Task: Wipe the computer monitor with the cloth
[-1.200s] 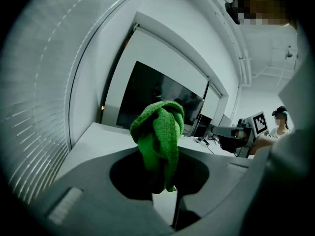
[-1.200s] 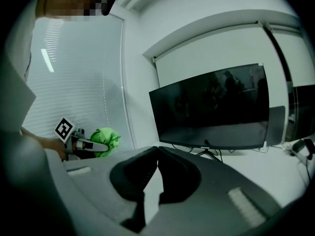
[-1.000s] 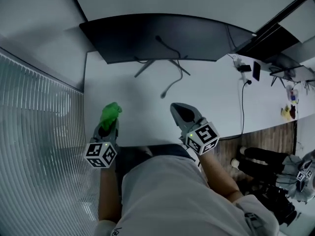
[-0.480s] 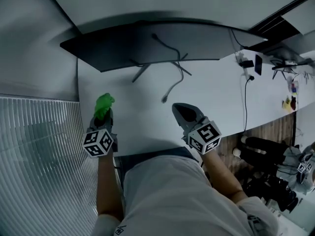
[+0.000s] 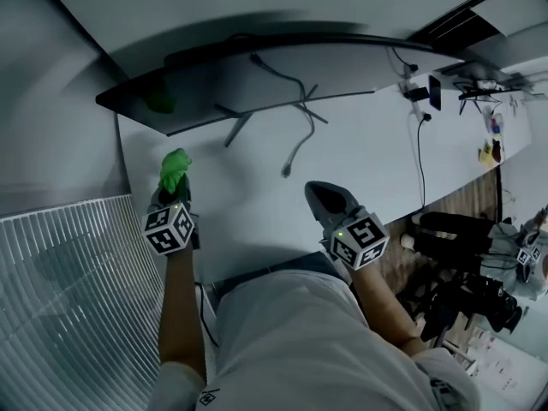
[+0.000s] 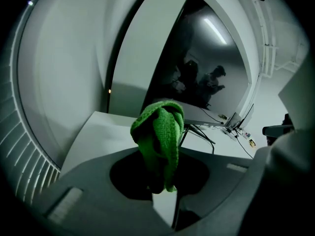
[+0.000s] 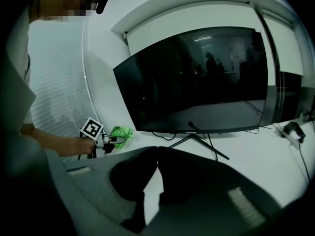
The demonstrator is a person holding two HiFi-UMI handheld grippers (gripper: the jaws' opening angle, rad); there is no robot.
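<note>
Cloth (image 5: 175, 169), green and knitted, sits bunched up between the jaws of the left gripper (image 5: 174, 191), which are clamped on its lower end while the rest stands up above them as a loose wad. In the left gripper view the cloth (image 6: 158, 141) rises straight out of the left gripper (image 6: 160, 183) and covers part of the computer monitor (image 6: 197, 82) behind it. The cloth is in the air over the left part of the white desk (image 5: 360, 161), in front of the monitor's left end and apart from the screen. The monitor (image 5: 257, 75) is dark, wide and slightly curved, standing on a thin splayed stand (image 5: 233, 129), with a cable (image 5: 295, 148) trailing onto the desk. The right gripper (image 5: 318, 197) hovers over the desk's near edge, well apart from the left; its jaws are pressed together at the tips with nothing between them. A ribbed panel (image 5: 68, 298) lies to the left of the desk.
</note>
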